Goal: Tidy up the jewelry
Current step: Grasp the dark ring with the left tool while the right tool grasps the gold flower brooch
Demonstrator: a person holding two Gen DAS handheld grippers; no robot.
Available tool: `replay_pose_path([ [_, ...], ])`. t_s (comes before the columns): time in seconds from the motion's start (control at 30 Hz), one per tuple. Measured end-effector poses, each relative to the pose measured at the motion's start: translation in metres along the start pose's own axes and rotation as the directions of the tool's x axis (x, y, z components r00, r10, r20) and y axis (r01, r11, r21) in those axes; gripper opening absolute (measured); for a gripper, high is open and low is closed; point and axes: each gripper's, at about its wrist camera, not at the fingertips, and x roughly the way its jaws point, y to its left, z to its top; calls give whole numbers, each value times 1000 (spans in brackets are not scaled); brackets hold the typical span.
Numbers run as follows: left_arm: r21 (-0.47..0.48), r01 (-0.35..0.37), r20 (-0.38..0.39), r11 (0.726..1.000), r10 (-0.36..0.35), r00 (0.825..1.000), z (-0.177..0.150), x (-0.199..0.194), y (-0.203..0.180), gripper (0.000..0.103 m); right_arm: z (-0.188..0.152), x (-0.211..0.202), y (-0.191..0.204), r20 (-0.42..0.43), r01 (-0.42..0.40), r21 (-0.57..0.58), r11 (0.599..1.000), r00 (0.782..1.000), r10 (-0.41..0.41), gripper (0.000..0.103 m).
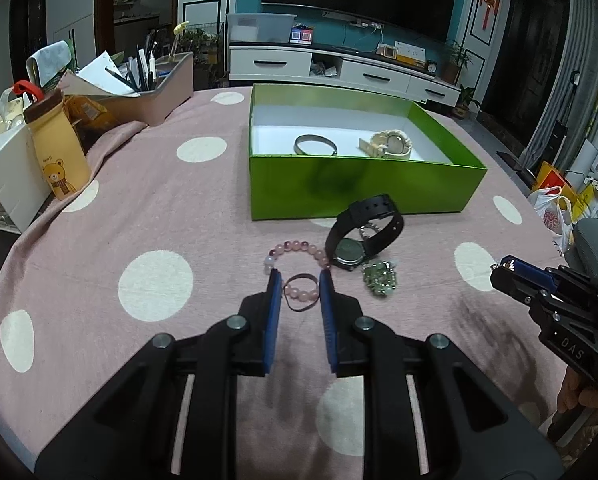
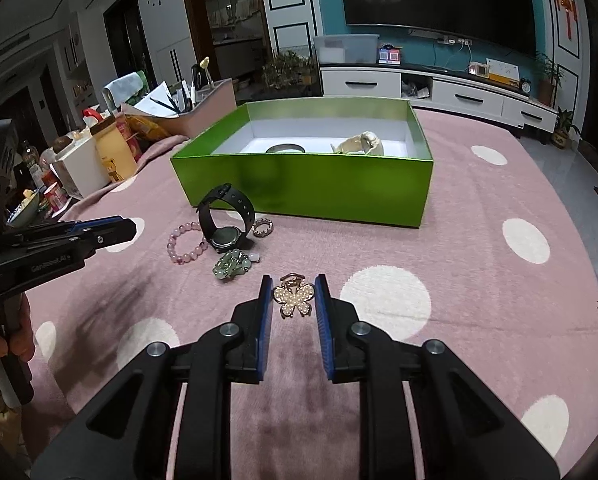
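Risk first: the left hand-held gripper [image 1: 299, 276], jaws spread wide, straddles the near arc of the pink beaded bracelet [image 1: 297, 266] and a thin dark ring [image 1: 299, 293] on the pink polka-dot tabletop [image 1: 159, 208]; closing could pinch both or drag the touching black wristwatch [image 1: 363, 236]. Beyond sits the green cardboard box [image 1: 359, 184]. Rightward, the right hand-held gripper [image 2: 293, 280], equally wide, flanks the pearl-studded gold butterfly hair clip [image 2: 294, 298], which might skid. Legible: "DAS" in the left view; "GenRobot.AI", blurred.
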Motion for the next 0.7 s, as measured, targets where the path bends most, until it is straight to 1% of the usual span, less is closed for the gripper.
replay_pose_path([
  [0.27,13,-1,28,1000,1,1000,3,-13,-8,19,-1,-14,-4,34,-4,17,1000,999,4,21],
  [0.7,58,3,86,998,-8,996,22,-32,-32,19,0,-36,-15,95,-4,45,999,995,0,21],
])
